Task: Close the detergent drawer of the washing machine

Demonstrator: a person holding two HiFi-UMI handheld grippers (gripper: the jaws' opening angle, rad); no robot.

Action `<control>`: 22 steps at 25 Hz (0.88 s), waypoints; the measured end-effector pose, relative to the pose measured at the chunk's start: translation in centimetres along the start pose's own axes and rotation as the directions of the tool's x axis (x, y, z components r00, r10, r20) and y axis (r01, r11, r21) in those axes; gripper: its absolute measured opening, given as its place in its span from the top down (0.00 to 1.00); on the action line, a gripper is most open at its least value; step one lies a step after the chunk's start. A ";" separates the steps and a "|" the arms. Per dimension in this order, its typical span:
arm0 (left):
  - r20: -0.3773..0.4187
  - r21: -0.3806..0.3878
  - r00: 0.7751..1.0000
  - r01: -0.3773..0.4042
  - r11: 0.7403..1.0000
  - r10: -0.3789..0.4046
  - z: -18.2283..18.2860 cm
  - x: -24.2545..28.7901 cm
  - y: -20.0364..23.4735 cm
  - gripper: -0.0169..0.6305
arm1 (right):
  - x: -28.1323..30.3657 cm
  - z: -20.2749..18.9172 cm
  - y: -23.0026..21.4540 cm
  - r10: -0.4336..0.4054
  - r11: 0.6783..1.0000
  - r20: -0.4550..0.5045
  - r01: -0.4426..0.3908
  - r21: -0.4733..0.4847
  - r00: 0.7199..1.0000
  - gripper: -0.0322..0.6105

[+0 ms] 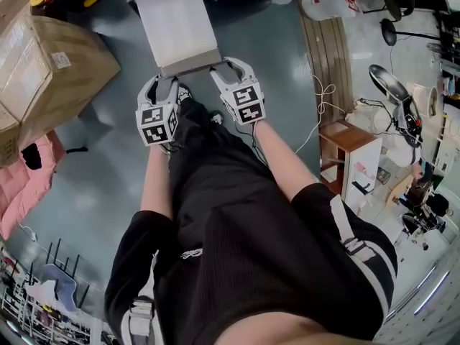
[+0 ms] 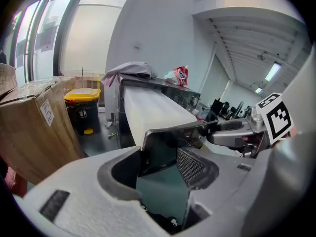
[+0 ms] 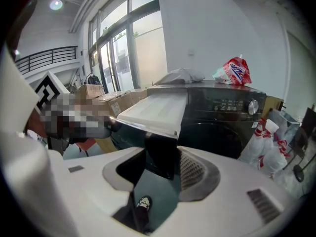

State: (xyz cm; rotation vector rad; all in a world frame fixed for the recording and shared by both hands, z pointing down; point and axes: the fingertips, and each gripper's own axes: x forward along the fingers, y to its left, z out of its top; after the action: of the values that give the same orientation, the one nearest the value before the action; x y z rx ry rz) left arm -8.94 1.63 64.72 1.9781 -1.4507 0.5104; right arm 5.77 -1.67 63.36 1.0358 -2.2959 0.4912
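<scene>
**Detergent drawer hanging way out, both grippers up at its front panel**

So the detergent drawer (image 1: 176,24) sticks far out of the washing machine (image 3: 222,112), white top facing up. Its dark front panel (image 1: 190,62) is on the end nearest the person. Not closed at all.

The left gripper (image 1: 167,83) sits at the left end of that panel and the right gripper (image 1: 228,69) at the right end, side by side, tips right up at the panel face. In the left gripper view the jaws stand fairly wide apart, with the panel's left corner showing in the gap. The right gripper view is the same deal with the right corner. Neither pair is pinching anything. I can't tell for sure whether the tips actually touch the panel.

Other stuff around: a big cardboard box (image 1: 50,70) sits on the floor to the left, with a pink cloth (image 1: 29,178) beside it. A yellow-lidded bin (image 2: 83,107) stands near the machine. On top of the machine there's a red-and-white bag (image 3: 234,72) next to a crumpled grey cloth (image 3: 180,75).
</scene>
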 end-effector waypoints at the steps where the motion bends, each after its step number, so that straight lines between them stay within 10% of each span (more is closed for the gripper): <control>1: -0.001 0.000 1.000 0.000 1.000 0.000 0.1 0.0 0.0 0.62 | 0.0 0.1 0.0 0.000 1.000 0.000 0.000 0.000 1.000 0.65; 22: -0.035 0.016 0.999 0.015 1.000 -0.014 0.9 0.4 0.3 0.62 | 0.7 0.2 -0.6 -0.022 1.000 -0.024 0.022 0.016 0.999 0.64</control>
State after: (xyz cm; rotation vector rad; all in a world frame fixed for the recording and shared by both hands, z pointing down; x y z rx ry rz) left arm -9.13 0.69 64.37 1.9818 -1.4140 0.5495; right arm 5.77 -2.54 63.69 1.0565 -2.2612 0.5113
